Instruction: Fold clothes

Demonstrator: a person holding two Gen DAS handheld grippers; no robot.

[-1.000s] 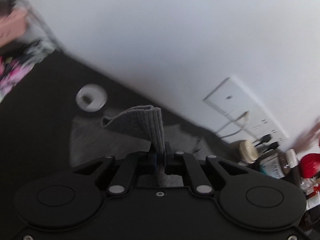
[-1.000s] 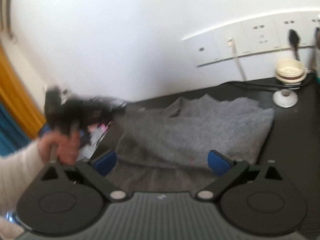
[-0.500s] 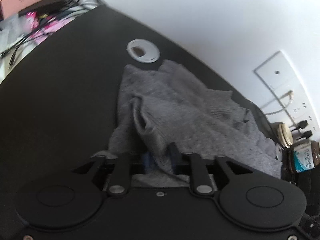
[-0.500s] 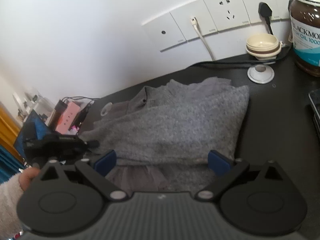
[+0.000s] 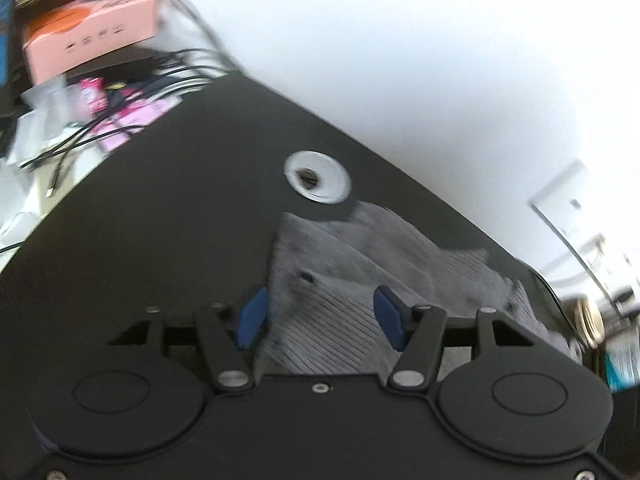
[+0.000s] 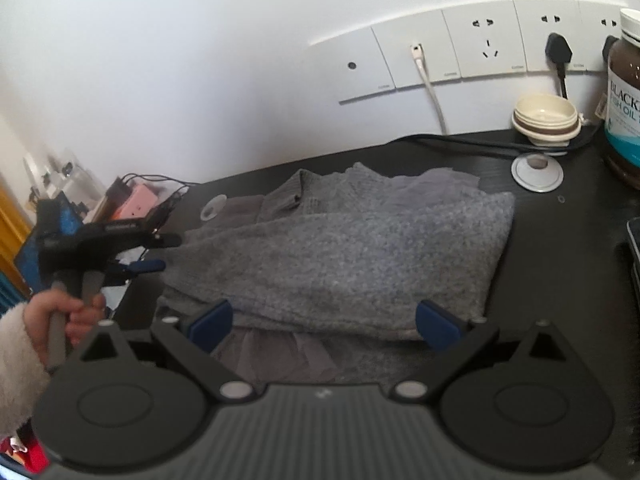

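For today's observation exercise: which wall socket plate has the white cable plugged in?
The second socket plate from the left: a white cable hangs from it; the others hold black plugs or nothing.

1. The grey sweater (image 6: 352, 248) is knitted cloth, fuzzy and matt; its folded-over part (image 5: 336, 332) shows ribbed knit.
2. A thin, gauzy grey layer (image 6: 276, 354) lies under the sweater's near edge, sheer and finer than the knit.
3. The black desk top (image 5: 172, 216) is matt and smooth, with a faint grain.
4. The cable grommet (image 5: 318, 176) is pale plastic with a light sheen.
5. The wall sockets (image 6: 484, 46) are smooth, glossy white plastic.
6. The supplement jar (image 6: 626, 104) is glossy brown, with a paper label.
7. The right gripper (image 6: 324, 320) has matt black plastic arms, blue pads and shiny metal pivots.
8. The person's sleeve (image 6: 16, 354) is fluffy cream cloth.
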